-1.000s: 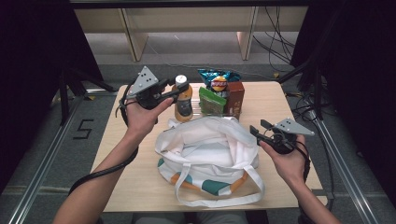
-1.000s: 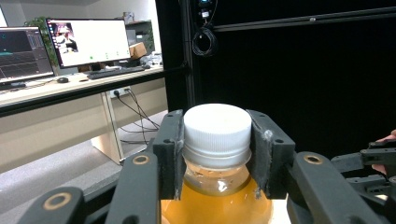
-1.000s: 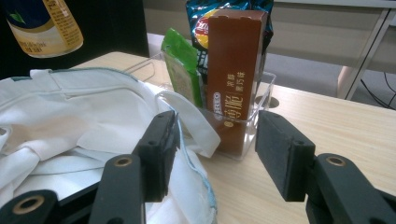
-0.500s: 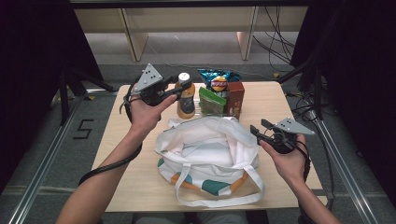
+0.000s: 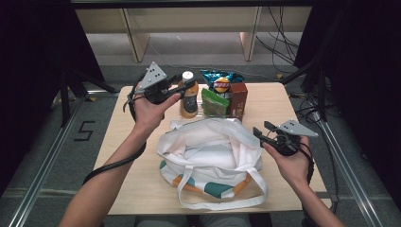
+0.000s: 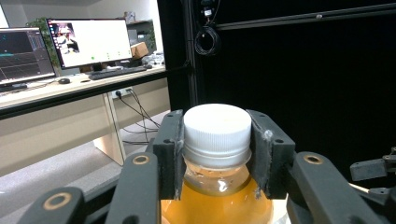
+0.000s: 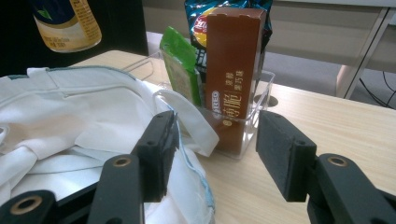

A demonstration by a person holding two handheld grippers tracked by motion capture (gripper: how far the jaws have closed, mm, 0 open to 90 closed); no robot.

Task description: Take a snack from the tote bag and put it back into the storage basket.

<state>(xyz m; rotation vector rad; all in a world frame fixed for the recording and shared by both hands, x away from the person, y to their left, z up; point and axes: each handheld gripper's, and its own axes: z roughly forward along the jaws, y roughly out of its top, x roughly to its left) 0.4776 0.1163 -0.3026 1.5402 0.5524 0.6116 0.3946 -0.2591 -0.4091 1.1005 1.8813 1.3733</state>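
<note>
Sam: High view first. What do you see?

Mia: I see the left gripper pinching the neck of the juice bottle, at the back of the table, just behind the white bag. The right gripper sits by the bag's right edge with its jaws apart, and I can't see anything in them.

Sam: What could go wrong?

Mia: The bag mouth looks floppy. If the bottle comes down on the cloth rim, I think the rim could fold in and the bottle could tip over.

Sam: Now the left gripper view.

Mia: The black jaws squeeze just under the white cap. The bottle is full and looks heavy. With such a high grip, it might swing or slide out if the hand jerks.

Sam: And the right gripper view?

Mia: The jaws stand spread. One is touching the bag's rim, or very close to it, but I see no cloth pinched. The clear box with the brown carton and green packet is very near. A wide swing could knock them.
</note>
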